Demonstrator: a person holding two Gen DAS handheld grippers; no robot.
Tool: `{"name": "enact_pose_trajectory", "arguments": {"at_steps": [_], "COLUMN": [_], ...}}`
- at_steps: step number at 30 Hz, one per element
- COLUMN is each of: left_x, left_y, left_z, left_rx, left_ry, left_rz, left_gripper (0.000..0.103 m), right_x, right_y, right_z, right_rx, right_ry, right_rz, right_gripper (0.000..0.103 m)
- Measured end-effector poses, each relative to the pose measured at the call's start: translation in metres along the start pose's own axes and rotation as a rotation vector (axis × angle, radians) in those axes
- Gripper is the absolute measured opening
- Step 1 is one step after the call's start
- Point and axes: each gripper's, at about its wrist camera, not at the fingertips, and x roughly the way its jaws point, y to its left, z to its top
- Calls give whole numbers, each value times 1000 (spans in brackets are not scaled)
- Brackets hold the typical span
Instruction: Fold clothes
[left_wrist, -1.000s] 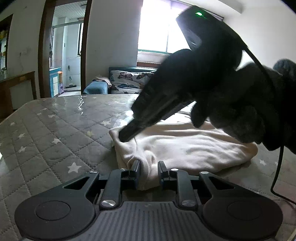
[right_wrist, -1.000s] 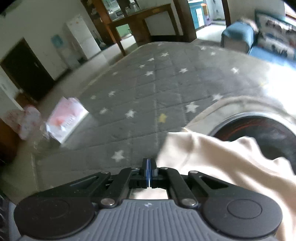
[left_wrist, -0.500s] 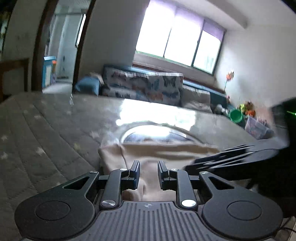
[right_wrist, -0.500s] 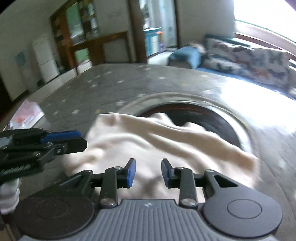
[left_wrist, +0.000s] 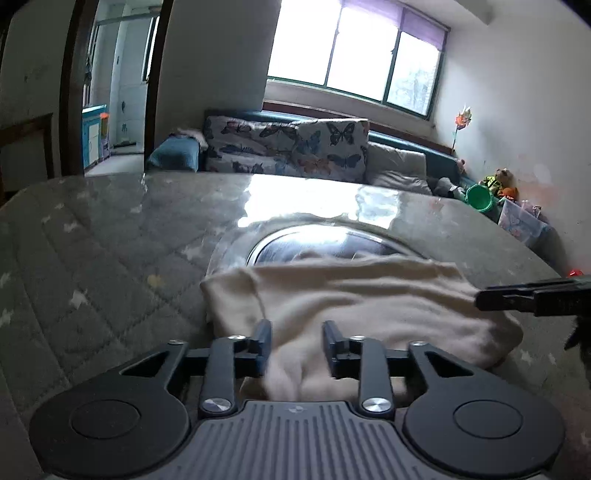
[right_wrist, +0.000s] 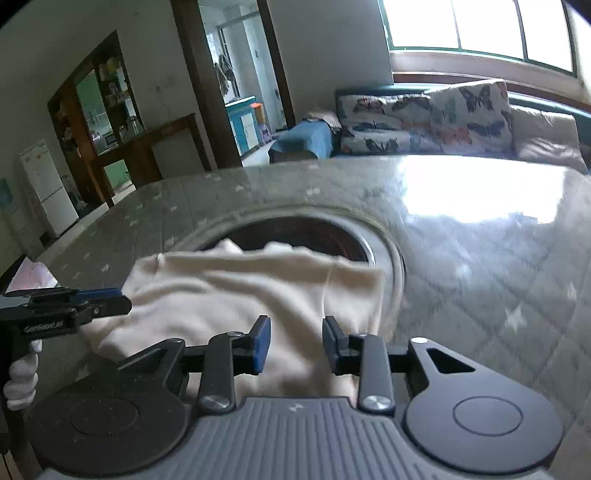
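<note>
Cream knit garment, folded into a rumpled pad, lies on the grey star-quilted bench, its far edge overlapping the round recessed ring at the bench's centre. Left gripper low at the garment's near edge, jaws apart, cloth between them but not pinched. Right gripper likewise spread over the garment's near edge. Butterfly-print sofa cushions beyond the bench.

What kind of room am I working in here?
Most likely a living room in a home. A sofa with butterfly-print cushions sits under a wide window, toys lie in the corner, and a white fridge stands beyond. The cream garment lies on a quilted star-print table cover.
</note>
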Motion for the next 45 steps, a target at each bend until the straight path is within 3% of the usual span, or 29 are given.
{"name": "enact_pose_trajectory", "arguments": {"at_steps": [9, 14, 23, 29, 32, 34, 36, 45], "left_x": [37, 60, 73, 90, 78, 65, 53, 7], "left_y": [-6, -6, -12, -16, -16, -15, -15, -19], "left_z": [18, 24, 34, 35, 36, 35, 32, 3], "left_rx": [41, 63, 87, 105, 104, 106, 115, 132], "left_ry": [37, 63, 60, 99, 71, 38, 13, -34], "left_rz": [13, 45, 57, 81, 68, 72, 62, 18], "left_gripper": [45, 57, 76, 78, 90, 99, 103, 103], "right_x": [61, 91, 90, 102, 86, 74, 63, 32], "right_y": [7, 15, 25, 35, 35, 35, 36, 42], "right_z": [33, 34, 37, 36, 36, 33, 28, -2], "right_rx": [-16, -90, -90, -126, -110, -102, -97, -146], "right_ry": [20, 52, 18, 45, 17, -3, -19, -23], "right_rz": [48, -24, -14, -40, -24, -13, -3, 3], "right_gripper": [36, 40, 49, 55, 57, 69, 73, 81]}}
